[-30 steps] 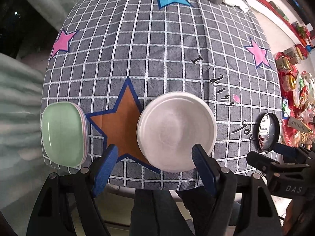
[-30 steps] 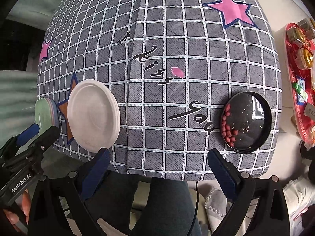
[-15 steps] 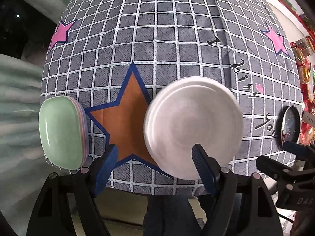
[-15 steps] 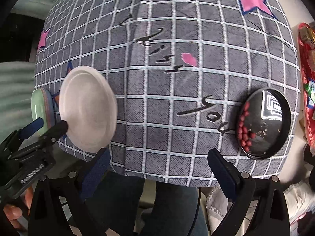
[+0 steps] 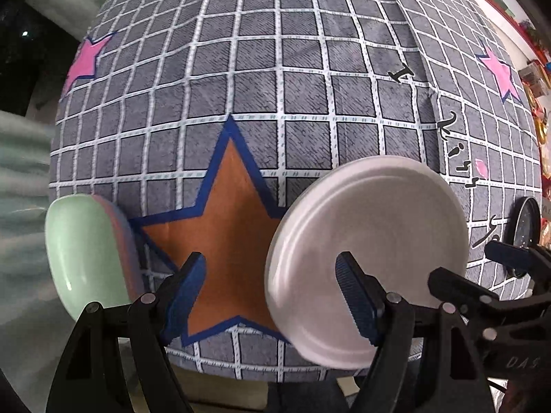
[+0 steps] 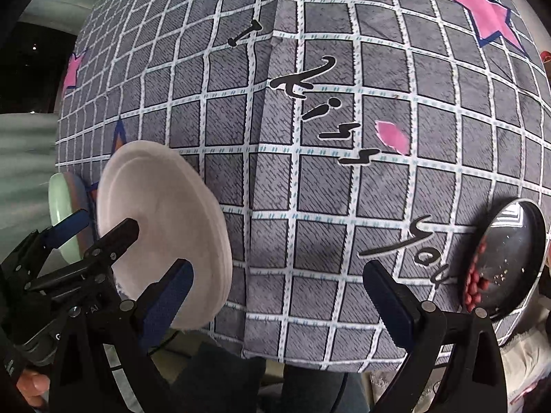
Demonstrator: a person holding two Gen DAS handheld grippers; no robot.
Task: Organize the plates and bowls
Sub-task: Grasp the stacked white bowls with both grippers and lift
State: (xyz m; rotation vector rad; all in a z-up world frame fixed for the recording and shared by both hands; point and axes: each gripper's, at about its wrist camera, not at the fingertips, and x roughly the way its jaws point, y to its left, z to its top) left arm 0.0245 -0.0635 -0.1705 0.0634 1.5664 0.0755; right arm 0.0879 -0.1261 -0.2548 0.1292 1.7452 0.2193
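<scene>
At the near left corner of the tabletop, covered by a grey checked cloth with stars, sat a pale green dish stacked on a pink one, their outer side hanging at the left edge. Just right of them lay the cloth's large orange star. The left gripper hovered over the near edge with its jaws spread wide and nothing between them; its left finger stood in front of the star, and its right finger overlapped the face of the white plate. Whether that finger touched the plate could not be told. The white plate sat close to the near edge, right of the star, its near rim reaching past the edge of the cloth; in the right wrist view it looked like the top of a short stack. Further right ran black lettering across the cloth. The right gripper was likewise spread wide and empty, held above the near edge between the white plate and a black dish. That black dish lay by the near right corner, with red round pieces gathered along its left side and a few crumbs in the middle.
</scene>
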